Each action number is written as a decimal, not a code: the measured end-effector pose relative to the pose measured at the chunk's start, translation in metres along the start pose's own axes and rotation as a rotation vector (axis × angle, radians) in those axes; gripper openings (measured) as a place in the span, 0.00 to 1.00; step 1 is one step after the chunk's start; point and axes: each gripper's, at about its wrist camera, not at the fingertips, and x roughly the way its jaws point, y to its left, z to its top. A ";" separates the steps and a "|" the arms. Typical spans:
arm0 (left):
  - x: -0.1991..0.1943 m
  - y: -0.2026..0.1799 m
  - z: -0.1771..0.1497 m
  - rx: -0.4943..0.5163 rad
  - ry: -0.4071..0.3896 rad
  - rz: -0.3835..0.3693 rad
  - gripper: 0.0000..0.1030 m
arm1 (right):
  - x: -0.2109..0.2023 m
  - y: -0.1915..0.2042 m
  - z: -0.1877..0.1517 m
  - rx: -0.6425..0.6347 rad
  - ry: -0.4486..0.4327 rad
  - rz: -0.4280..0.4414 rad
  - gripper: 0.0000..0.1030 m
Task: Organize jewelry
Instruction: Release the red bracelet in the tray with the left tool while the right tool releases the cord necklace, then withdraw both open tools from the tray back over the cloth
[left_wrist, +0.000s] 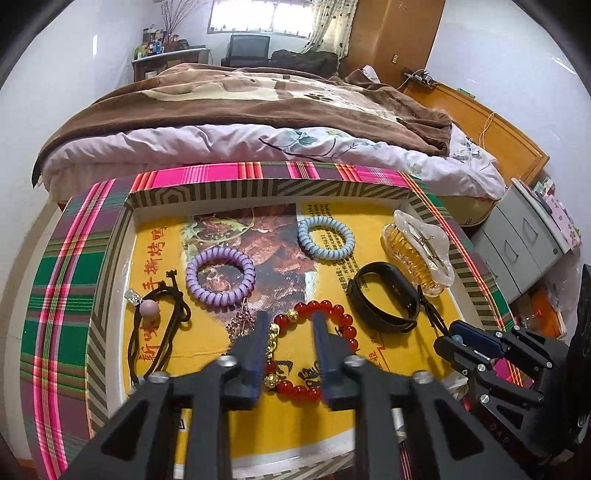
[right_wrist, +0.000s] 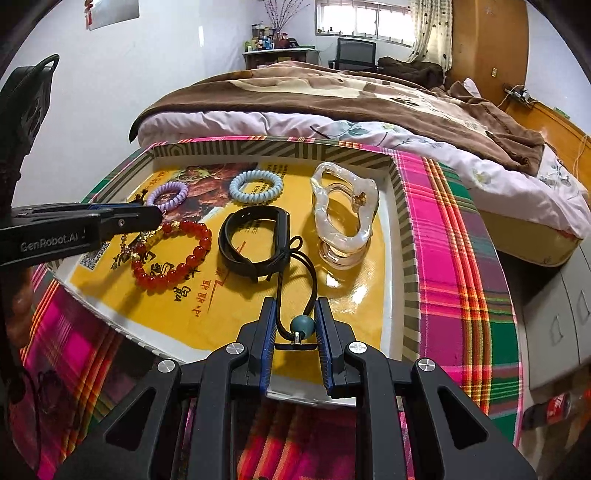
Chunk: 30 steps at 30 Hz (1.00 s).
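- My right hand-held gripper (right_wrist: 295, 325) has narrow jaws flanking the teal bead (right_wrist: 302, 325) of a black cord tie (right_wrist: 295, 266); I cannot tell whether they pinch it.
- My left hand-held gripper (left_wrist: 289, 332) hangs open over the red bead bracelet (left_wrist: 314, 347) in the tray (left_wrist: 266, 188).
- The black wristband (right_wrist: 255, 243) lies against the cord's far loop; the clear hair claw (right_wrist: 343, 218) stands just beside it.
- Purple (left_wrist: 220, 276) and blue coil ties (left_wrist: 325, 238) lie farther back.
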 end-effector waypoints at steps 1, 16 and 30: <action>-0.001 0.000 -0.001 -0.003 -0.001 -0.002 0.35 | 0.000 0.000 0.000 0.001 0.001 0.001 0.21; -0.033 -0.005 -0.012 0.003 -0.042 0.008 0.54 | -0.019 0.005 -0.002 0.041 -0.030 0.030 0.38; -0.087 -0.017 -0.039 0.020 -0.119 0.044 0.63 | -0.059 0.014 -0.016 0.075 -0.088 0.053 0.38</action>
